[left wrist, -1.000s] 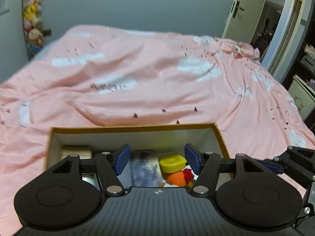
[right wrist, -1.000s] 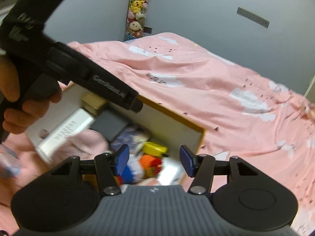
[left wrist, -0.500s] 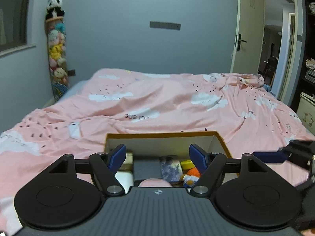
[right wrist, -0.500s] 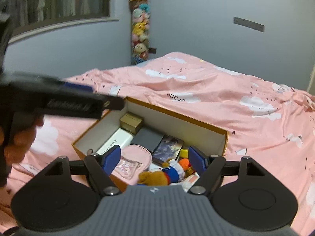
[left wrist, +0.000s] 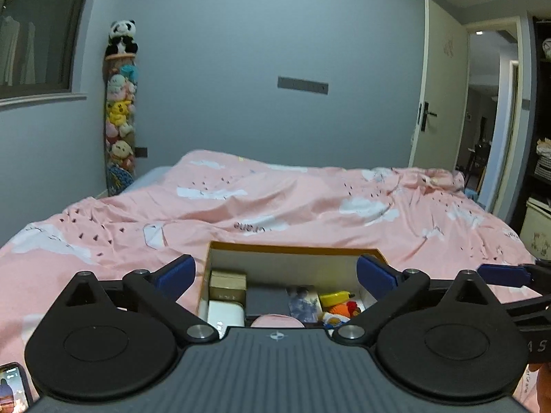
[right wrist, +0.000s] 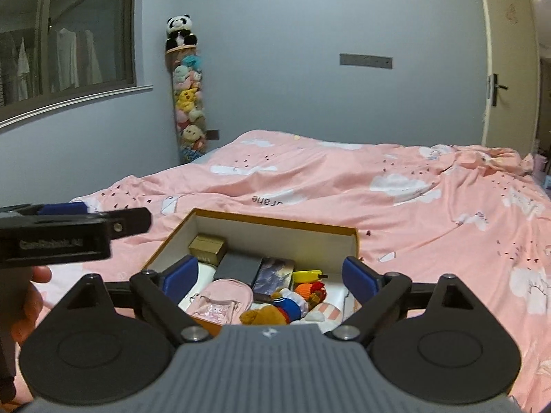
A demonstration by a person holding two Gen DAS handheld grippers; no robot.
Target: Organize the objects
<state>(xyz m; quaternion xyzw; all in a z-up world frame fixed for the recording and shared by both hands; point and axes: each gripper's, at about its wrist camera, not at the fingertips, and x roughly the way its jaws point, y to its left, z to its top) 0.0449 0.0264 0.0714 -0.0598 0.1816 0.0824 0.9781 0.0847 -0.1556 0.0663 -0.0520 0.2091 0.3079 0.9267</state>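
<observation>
I am spreading my left claw and right claw, both empty, over the filled cardboard box lying just ahead on the bed; I should be keeping level, clearing its rim.

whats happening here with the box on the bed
A person holds a hand-held gripper in each hand over an open box of small things on the pink bedspread. The left hand-held gripper and right hand-held gripper are both empty, jaws opening. A pink pouch and plush toys lie inside.
</observation>
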